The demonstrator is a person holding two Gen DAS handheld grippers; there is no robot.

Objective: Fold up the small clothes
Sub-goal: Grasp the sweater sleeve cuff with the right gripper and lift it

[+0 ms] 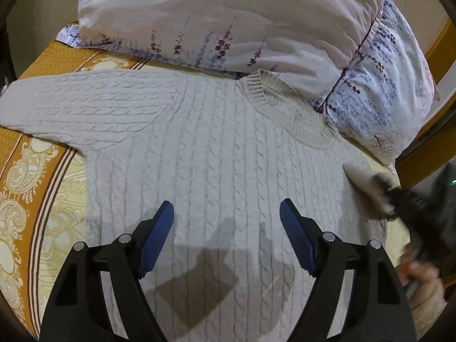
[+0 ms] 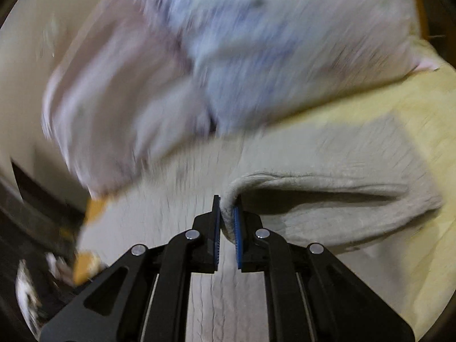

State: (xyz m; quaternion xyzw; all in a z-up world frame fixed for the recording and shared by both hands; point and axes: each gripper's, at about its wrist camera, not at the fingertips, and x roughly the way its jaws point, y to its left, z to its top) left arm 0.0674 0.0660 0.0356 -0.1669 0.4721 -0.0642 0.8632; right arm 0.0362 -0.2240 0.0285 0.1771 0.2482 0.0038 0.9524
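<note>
Sweater (image 1: pixel 216 142) lies flat on the bed (image 1: pixel 42 171), left sleeve (image 1: pixel 85 105) unfolded. Right gripper (image 2: pixel 227 222) pinches the right sleeve (image 2: pixel 327 208), starting the first fold; left gripper (image 1: pixel 227 228) hovers wide, empty.

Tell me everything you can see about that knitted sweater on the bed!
The pale grey-cream cable-knit sweater looks thick and woolly, with twisted rope patterns running down it and a ribbed round collar. It lies spread flat on the orange-and-cream patterned bedspread, its collar against the flowery lilac pillow. One sleeve stretches out sideways. The other sleeve is pinched at its cuff by the right tool and lifted. The left tool hovers open above its middle.
</note>
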